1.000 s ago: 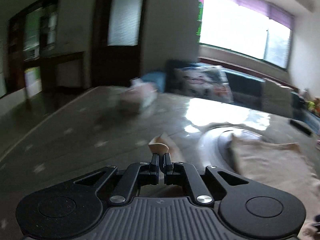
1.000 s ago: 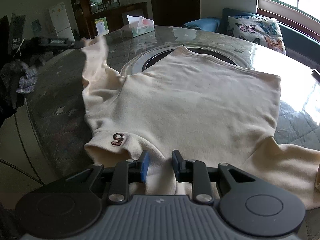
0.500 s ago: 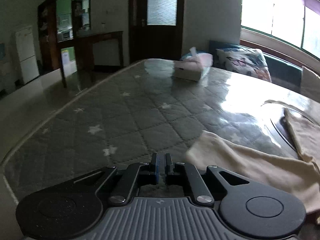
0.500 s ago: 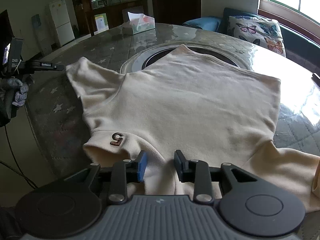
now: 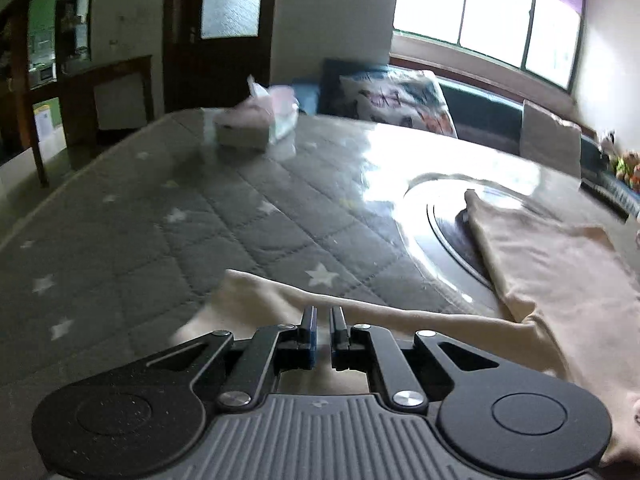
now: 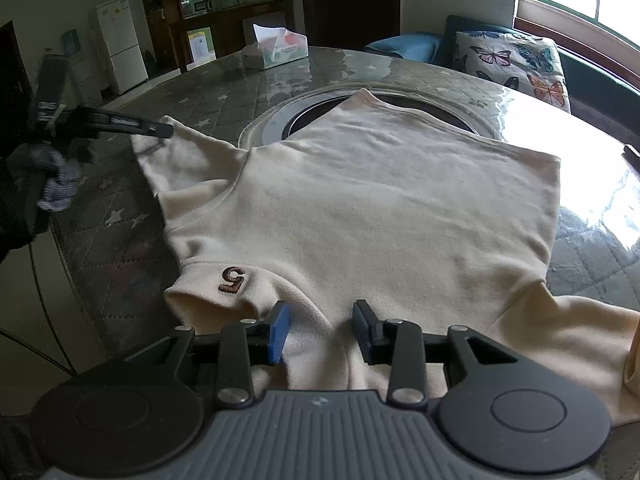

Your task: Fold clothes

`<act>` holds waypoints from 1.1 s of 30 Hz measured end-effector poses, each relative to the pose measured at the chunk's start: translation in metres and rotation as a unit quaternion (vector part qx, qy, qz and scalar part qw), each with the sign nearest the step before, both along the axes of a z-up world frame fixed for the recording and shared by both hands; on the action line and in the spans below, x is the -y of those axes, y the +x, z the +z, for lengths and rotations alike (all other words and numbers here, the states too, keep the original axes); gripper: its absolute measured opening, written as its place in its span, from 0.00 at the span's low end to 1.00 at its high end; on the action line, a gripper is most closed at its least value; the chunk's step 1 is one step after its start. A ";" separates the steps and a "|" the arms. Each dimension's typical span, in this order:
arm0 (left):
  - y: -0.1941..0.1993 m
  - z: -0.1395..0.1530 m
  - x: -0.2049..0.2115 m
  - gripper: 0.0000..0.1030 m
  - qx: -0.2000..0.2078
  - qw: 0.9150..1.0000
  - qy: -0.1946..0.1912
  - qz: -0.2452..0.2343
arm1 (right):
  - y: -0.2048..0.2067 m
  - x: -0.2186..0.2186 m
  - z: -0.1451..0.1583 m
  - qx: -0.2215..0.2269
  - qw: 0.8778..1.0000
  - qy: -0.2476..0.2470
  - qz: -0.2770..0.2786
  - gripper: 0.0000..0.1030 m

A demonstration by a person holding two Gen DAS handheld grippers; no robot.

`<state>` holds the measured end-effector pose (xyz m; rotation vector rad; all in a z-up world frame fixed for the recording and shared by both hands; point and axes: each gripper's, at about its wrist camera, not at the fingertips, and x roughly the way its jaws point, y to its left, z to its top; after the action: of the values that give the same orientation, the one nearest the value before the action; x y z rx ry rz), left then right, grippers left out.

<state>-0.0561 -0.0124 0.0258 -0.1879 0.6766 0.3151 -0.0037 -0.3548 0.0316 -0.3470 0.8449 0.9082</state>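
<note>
Cream sweatshirt [image 6: 380, 208] spread flat across round table [image 6: 120, 240], hem end lapping over dark inset ring [image 6: 304, 118] at centre, collar end at 6 o'clock of right wrist view

Near table edge curves past at 7–9 o'clock; bare quilted star cover [image 5: 160, 216] open from 9 to 12 in left view

Tissue box [image 6: 276, 50] near far edge at 11 o'clock, well apart from cloth; print on it too small to read

Only legible mark: brown "5" patch [image 6: 232, 280] on collar at 7 o'clock

Right gripper [image 6: 322, 330]: jaws opening, moderate gap, collar fabric bunched between, pads not pressing

Left gripper [image 5: 323, 334]: jaws opening, narrow slit only, over sleeve [image 5: 280, 304] stretched out to 9 o'clock; fabric behind tips, can't tell if pinched
</note>
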 end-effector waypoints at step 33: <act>-0.021 0.009 0.131 0.17 -0.023 0.981 0.066 -0.182 | -0.019 -0.023 0.004 0.018 0.997 0.003 0.077 0.41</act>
<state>-0.0770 -0.1431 0.0346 0.0702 0.7182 0.0121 -0.0229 -0.3314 0.0352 -0.4271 0.7911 1.0446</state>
